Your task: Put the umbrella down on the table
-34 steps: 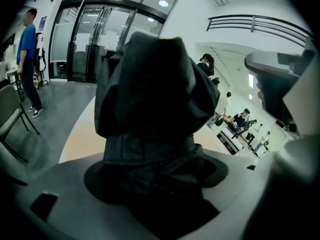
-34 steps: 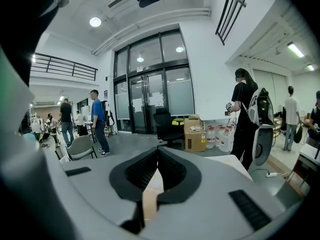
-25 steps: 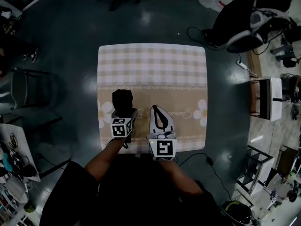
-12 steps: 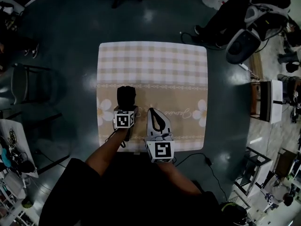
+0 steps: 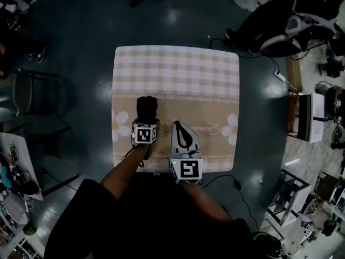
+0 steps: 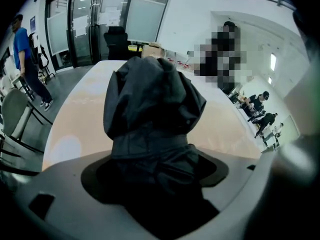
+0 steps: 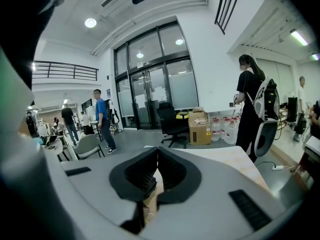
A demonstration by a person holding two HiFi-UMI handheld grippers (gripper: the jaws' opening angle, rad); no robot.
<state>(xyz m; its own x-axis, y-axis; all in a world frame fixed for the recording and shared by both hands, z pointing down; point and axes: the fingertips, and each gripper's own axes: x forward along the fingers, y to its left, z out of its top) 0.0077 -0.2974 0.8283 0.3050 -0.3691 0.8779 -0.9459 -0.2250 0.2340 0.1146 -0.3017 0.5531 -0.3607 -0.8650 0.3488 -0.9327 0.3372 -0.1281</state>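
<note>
A folded black umbrella [image 5: 146, 108] is clamped in my left gripper [image 5: 145, 121] over the near left part of the table [image 5: 178, 69], which has a checked and beige cloth. In the left gripper view the umbrella [image 6: 152, 99] sticks out forward from the left gripper [image 6: 155, 181], with fabric filling the space between the jaws. Whether it touches the cloth cannot be told. My right gripper [image 5: 179, 125] hangs just to the right, shut with nothing in it. In its own view the right gripper [image 7: 157, 154] has its pads meeting at the tips.
A grey chair [image 5: 32, 99] stands left of the table, an office chair [image 5: 285, 31] at the far right and a small stand [image 5: 310, 117] to the right. A cable [image 5: 226, 182] lies by the near right corner. A person with a backpack [image 7: 252, 104] stands beyond the table.
My left gripper has edged slightly farther over the table with the umbrella. The right gripper has hardly moved.
</note>
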